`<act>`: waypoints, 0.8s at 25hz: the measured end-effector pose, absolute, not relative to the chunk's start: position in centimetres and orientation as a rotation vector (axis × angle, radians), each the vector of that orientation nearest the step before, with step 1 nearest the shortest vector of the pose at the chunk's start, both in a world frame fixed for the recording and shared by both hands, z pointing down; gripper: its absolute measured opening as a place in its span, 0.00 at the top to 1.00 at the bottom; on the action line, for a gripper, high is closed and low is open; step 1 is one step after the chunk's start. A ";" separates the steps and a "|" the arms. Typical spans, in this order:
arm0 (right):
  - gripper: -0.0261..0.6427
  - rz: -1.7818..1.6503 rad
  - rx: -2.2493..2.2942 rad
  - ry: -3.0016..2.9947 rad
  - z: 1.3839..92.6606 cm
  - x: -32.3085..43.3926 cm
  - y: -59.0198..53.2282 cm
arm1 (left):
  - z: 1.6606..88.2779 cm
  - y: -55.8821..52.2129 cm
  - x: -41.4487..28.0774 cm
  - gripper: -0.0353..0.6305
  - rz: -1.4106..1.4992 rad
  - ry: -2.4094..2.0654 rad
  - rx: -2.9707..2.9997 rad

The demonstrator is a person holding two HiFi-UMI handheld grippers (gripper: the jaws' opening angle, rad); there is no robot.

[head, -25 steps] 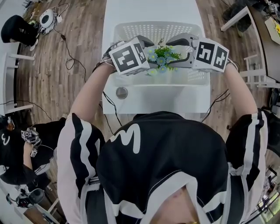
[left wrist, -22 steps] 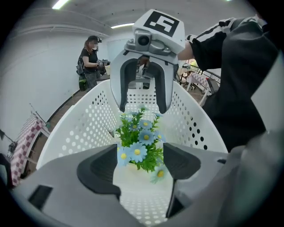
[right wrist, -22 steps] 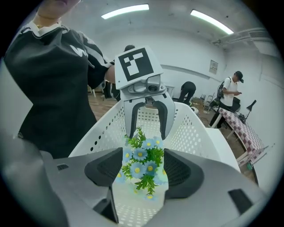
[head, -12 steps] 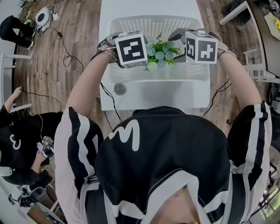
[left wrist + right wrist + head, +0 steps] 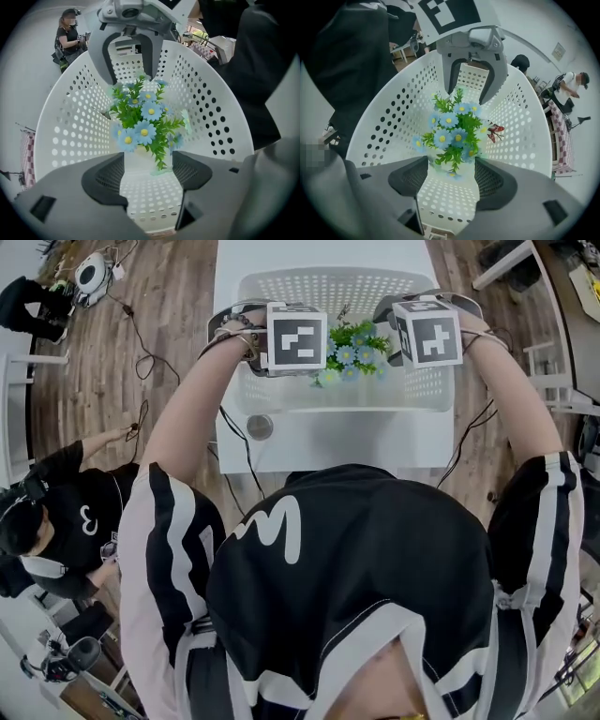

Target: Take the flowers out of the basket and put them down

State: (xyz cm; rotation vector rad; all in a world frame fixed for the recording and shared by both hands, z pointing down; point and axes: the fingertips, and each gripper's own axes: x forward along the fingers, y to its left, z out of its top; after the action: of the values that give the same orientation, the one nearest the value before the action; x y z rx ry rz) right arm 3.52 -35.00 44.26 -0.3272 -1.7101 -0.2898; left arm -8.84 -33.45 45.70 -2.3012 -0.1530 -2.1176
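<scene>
- Over the left half of the white basket point(image 5: 337, 287), the left gripper point(image 5: 147, 176) points down, jaws spread, pads bare.
- Dead centre, the blue flowers point(image 5: 143, 126) sit inside the basket between the two grippers, just beyond both sets of tips and touched by neither.
- Over on the right, the right gripper point(image 5: 451, 177) faces its partner. Its jaws are wide and have just been opening, with only the lowest leaves showing in the gap and nothing pinched.
</scene>
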 end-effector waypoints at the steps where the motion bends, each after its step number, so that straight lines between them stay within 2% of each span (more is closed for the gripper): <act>1: 0.52 -0.288 -0.331 -1.713 44.5 3.3 -35.1 | 45.6 -33.5 -8.5 0.47 -2.113 -0.166 -2.304; 9: 0.52 -0.301 -0.372 -1.698 45.6 1.4 -35.1 | 45.9 -33.5 -6.5 0.47 -2.050 -0.254 -2.268; 20: 0.52 -0.217 -0.400 -1.708 49.8 -0.7 -34.4 | 51.6 -34.1 -8.0 0.47 -2.248 -0.204 -2.206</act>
State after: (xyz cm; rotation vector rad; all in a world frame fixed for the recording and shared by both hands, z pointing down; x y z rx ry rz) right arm -0.67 -34.35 49.78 -0.3997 -1.7081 -0.2170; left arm -8.02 -34.09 51.60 -2.2063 -0.2040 -2.2476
